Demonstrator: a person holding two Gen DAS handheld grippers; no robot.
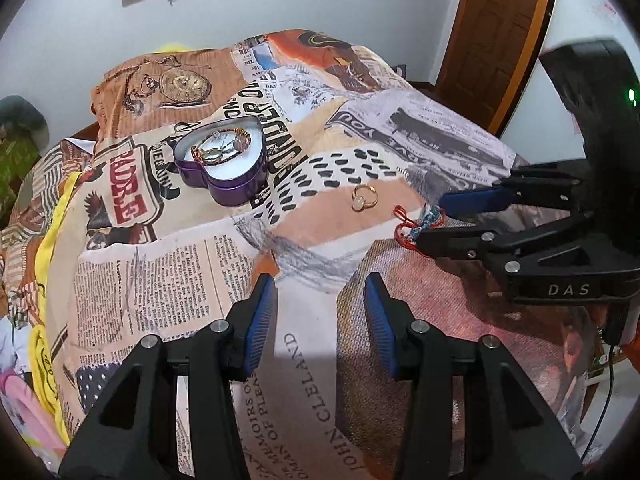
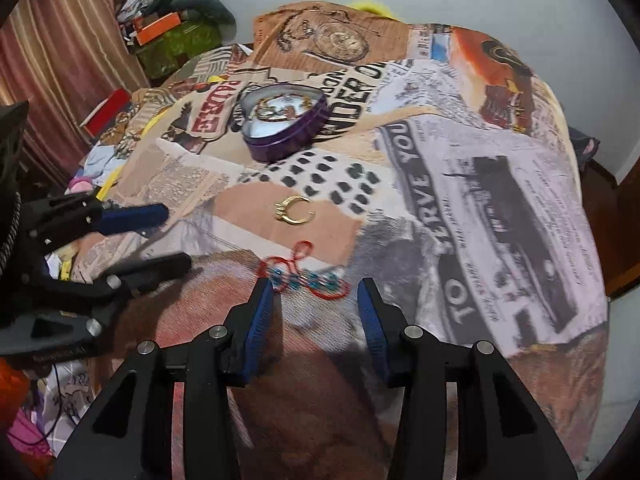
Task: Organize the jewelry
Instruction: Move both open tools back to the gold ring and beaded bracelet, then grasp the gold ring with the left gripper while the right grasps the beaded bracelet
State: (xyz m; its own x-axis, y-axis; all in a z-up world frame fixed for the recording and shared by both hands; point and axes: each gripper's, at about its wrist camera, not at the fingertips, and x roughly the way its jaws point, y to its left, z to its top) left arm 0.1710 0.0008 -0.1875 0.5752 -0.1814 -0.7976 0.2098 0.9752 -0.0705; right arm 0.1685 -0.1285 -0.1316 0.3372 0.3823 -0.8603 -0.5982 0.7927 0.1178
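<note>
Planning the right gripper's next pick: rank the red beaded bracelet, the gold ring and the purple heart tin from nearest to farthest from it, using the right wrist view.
From the right gripper:
1. Red beaded bracelet, on the cloth right at the fingertips.
2. Gold ring, farther ahead, slightly left of centre.
3. Purple heart tin, farthest back, open, with jewelry inside.

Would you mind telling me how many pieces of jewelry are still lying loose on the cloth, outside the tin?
2: the gold ring in front of the purple heart tin, and the red beaded bracelet at the right tool. Folds may hide others.
</note>
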